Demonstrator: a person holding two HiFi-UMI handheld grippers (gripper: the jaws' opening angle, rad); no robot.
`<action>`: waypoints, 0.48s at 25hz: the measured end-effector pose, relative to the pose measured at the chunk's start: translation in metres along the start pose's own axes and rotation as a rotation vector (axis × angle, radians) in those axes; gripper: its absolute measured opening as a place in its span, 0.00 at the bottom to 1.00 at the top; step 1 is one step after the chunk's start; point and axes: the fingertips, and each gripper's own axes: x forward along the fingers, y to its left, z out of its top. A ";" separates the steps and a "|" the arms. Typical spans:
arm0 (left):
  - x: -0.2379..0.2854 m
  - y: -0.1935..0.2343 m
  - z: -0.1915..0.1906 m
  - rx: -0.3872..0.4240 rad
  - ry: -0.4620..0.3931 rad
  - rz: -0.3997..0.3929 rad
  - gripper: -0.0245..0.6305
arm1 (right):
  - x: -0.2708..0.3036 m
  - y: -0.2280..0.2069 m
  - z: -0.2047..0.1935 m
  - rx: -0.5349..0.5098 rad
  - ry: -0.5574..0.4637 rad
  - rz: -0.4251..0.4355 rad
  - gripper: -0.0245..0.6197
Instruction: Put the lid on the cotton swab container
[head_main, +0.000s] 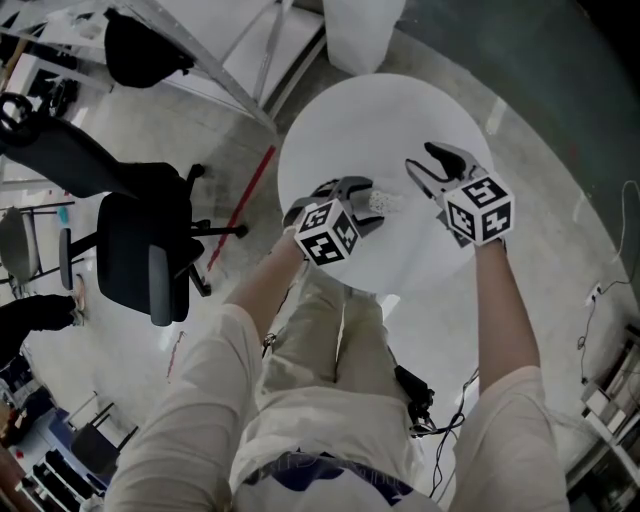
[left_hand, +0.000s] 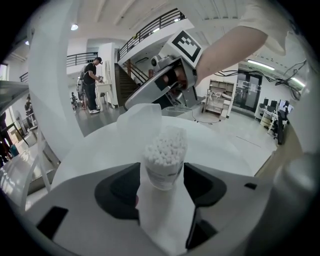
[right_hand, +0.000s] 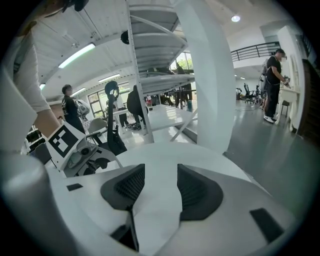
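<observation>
Your left claw is clamped on the cotton swab container, which stands upright on the round white surface with its open top packed with swab heads. Your right claw hangs over the surface beside the container, its jaws apart with only bare surface showing between them.
</observation>
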 end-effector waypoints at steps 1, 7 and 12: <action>0.000 0.000 0.001 0.006 0.001 0.000 0.44 | 0.000 -0.001 0.000 0.000 0.002 0.001 0.37; 0.001 -0.003 0.002 0.039 0.005 -0.008 0.41 | 0.001 -0.002 -0.001 -0.005 0.011 0.005 0.36; 0.001 -0.004 0.003 0.061 0.011 -0.006 0.40 | 0.000 -0.001 -0.001 -0.025 0.027 0.015 0.36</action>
